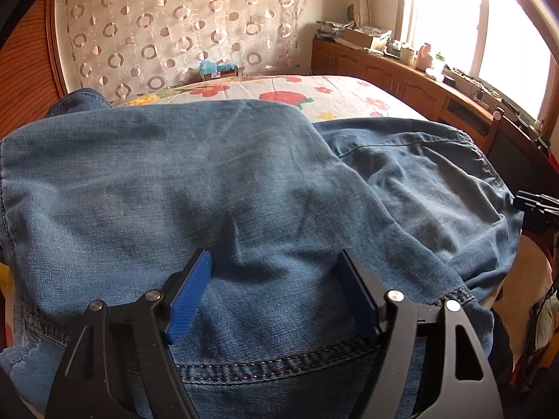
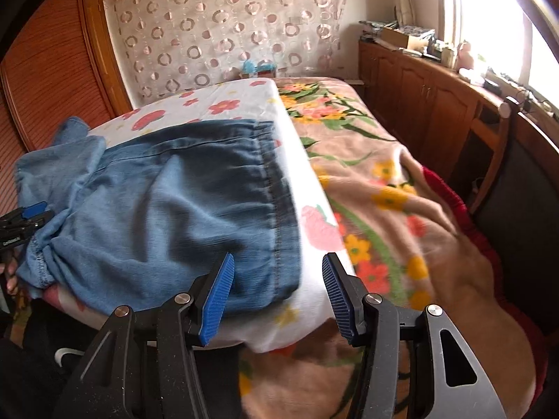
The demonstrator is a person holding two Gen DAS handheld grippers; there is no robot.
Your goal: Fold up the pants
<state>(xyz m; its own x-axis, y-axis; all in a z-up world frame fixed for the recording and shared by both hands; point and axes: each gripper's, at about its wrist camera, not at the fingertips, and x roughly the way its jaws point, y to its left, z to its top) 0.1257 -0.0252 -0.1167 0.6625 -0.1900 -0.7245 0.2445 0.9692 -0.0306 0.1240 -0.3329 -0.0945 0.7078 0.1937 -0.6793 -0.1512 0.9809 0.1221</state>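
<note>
Blue denim pants [image 1: 209, 181] lie spread over the bed and fill most of the left wrist view, with a stitched seam band running across close to the camera. My left gripper [image 1: 275, 256] hovers just above that denim, open, its blue pads wide apart and pressing on nothing. In the right wrist view the pants [image 2: 167, 209] lie on the white flowered sheet [image 2: 314, 188], their stitched edge running down towards my right gripper [image 2: 278, 260]. It stands open over that edge and the sheet. Each gripper shows at the other view's border: the right gripper [image 1: 538, 209] and the left gripper [image 2: 24, 218].
A tan flowered blanket [image 2: 384, 181] covers the bed's right part, with a red cloth [image 2: 450, 195] at its edge. Wooden cabinets [image 2: 419, 97] with clutter on top run under the bright window. A wooden wardrobe [image 2: 52, 87] stands left; a patterned curtain [image 1: 174, 28] hangs behind.
</note>
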